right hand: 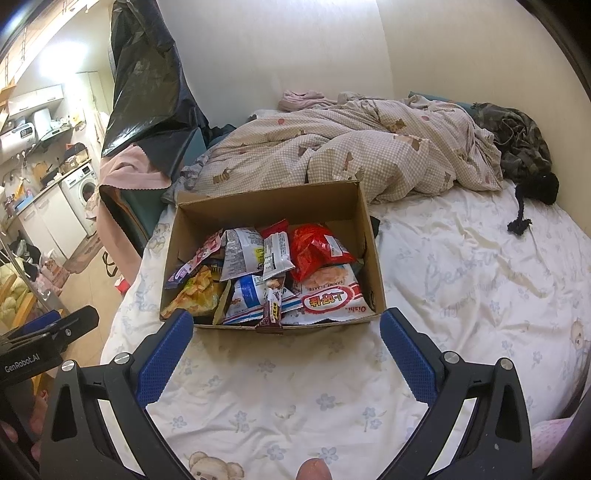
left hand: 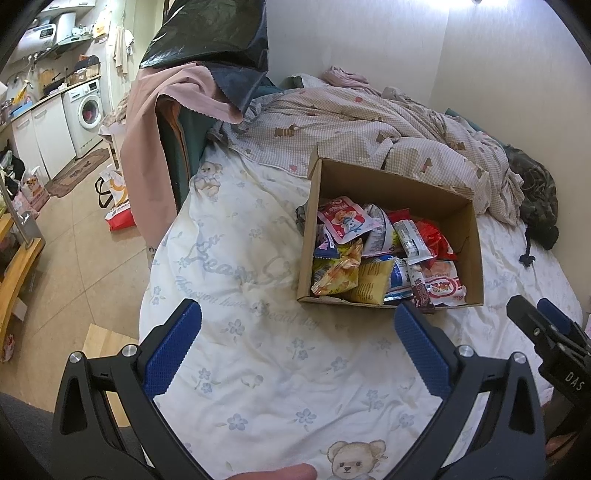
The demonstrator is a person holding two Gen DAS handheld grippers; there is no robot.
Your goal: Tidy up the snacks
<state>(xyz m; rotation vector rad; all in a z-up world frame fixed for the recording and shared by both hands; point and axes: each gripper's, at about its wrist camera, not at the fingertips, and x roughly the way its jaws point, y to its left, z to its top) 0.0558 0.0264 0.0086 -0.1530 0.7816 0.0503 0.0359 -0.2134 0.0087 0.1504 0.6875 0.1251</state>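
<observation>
An open cardboard box [left hand: 424, 192] [right hand: 273, 206] sits on the white bed sheet, filled with several snack packets. A red crinkled bag [right hand: 317, 247], a shrimp-flakes bag [right hand: 328, 299] and a yellow packet [right hand: 195, 291] lie inside. A small brown bar [right hand: 272, 310] leans over the box's near wall. My left gripper [left hand: 297, 317] is open above the sheet, short of the box and to its left. My right gripper [right hand: 286, 325] is open just before the box's near wall, holding nothing. Each gripper also shows at the edge of the other's view.
A crumpled checked duvet [right hand: 351, 155] lies behind the box. A dark camouflage garment [right hand: 517, 144] rests at the far right by the wall. A black plastic bag [left hand: 214, 33] and pink cloth [left hand: 162, 110] drape at the bed's left. The floor and kitchen units are to the left.
</observation>
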